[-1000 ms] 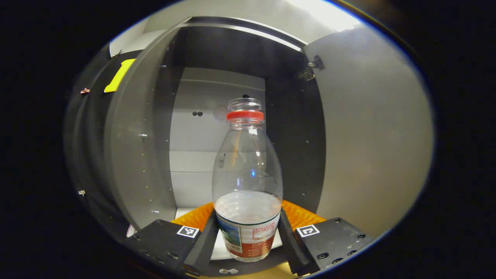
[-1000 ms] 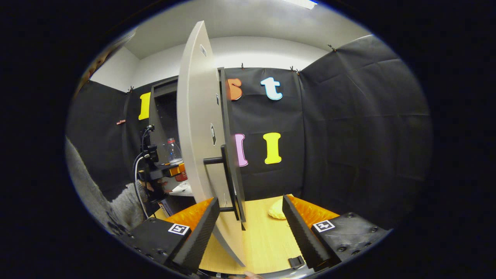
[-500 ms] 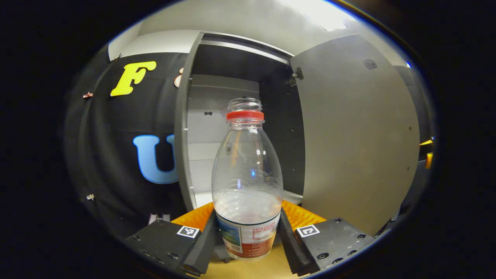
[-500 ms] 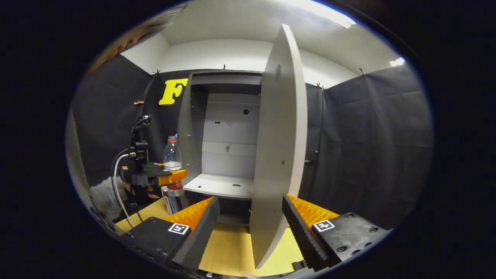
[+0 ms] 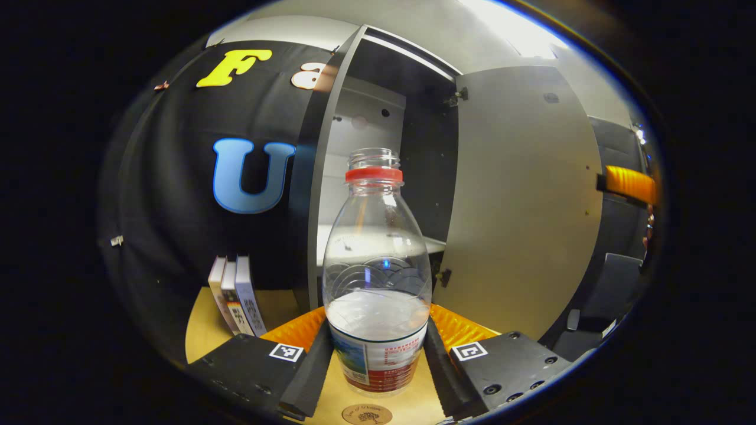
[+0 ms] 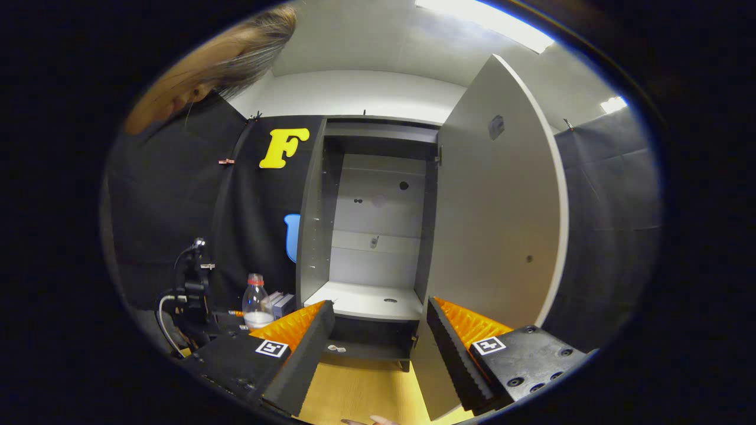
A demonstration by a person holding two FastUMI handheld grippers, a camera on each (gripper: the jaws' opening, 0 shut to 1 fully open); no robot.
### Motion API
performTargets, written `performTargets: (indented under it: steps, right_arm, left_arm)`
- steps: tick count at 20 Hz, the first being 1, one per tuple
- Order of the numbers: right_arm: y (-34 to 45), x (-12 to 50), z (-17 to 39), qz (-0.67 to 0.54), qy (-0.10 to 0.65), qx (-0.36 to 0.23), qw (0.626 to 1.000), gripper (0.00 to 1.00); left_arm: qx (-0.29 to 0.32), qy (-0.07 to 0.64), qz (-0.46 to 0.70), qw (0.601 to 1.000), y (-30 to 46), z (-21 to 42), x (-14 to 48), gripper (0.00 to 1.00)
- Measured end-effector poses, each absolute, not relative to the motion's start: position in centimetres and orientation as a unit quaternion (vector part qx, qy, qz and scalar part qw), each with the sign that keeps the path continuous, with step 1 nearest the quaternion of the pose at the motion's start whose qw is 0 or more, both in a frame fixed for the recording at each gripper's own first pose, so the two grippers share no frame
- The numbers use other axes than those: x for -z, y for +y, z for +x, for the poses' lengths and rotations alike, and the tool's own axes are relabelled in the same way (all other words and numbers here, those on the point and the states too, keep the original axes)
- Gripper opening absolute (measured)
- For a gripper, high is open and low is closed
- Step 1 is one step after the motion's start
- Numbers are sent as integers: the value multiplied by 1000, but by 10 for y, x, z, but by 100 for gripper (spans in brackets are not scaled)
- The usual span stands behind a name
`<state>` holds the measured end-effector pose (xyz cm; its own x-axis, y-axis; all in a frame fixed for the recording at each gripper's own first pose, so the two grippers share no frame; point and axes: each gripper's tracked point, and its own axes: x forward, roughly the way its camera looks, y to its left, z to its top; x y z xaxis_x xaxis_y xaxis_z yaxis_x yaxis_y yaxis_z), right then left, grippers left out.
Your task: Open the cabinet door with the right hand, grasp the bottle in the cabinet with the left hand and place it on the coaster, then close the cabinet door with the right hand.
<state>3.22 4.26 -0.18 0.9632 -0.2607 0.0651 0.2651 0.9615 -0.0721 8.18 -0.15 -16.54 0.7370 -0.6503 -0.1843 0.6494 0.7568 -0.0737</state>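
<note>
Right now the left gripper [image 5: 378, 363] is clamped on the bottle [image 5: 377, 277], both fingers pressed flat vs. the labelled lower body, one per side. Bottle is upright, clear plastic, red ring at the neck, no cap on, w/ a low fill of whitish liquid. It sits out in front of the cabinet [image 5: 378, 147], not on the shelf. Just below the bottle's base, at the bottom edge of the left gripper view, lies a small round wooden coaster [image 5: 367, 414] on the yellow-wood tabletop [image 5: 201, 319]; can't tell if the bottle touches it yet.

Left of the cabinet a few books [image 5: 235, 301] stand upright against the black cloth wall. Cabinet door [image 5: 520, 200] is swung wide open to the right of the cabinet; inside shelf [image 6: 369, 298] is bare white.

Right gripper [image 6: 378, 348] has its fingers spread wide, holding nothing. It hangs back from the cabinet, pointed at the open front, w/ the door [image 6: 496, 224] edge running down between the fingers' tips, closer to the right-hand one; contact w/ the door can't be judged. Far left of the cabinet in the right gripper view, the left gripper [image 6: 236, 316] w/ cables is low near the tabletop, bottle [image 6: 256, 302] in it.
</note>
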Motion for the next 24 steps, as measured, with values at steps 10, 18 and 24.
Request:
performTargets:
  steps: [10, 18, 24]
  right_arm:
    - [73, 120, 108, -6, 44, 58, 997, 97]
    - [104, 188, 120, 22, 115, -9, 993, 97]
    - [114, 194, 118, 45, 134, -32, 989, 97]
  left_arm:
    - [345, 70, 16, 936, 7, 56, 301, 77]
    - [325, 78, 49, 941, 19, 51, 375, 77]
    - [336, 81, 23, 938, 13, 49, 378, 81]
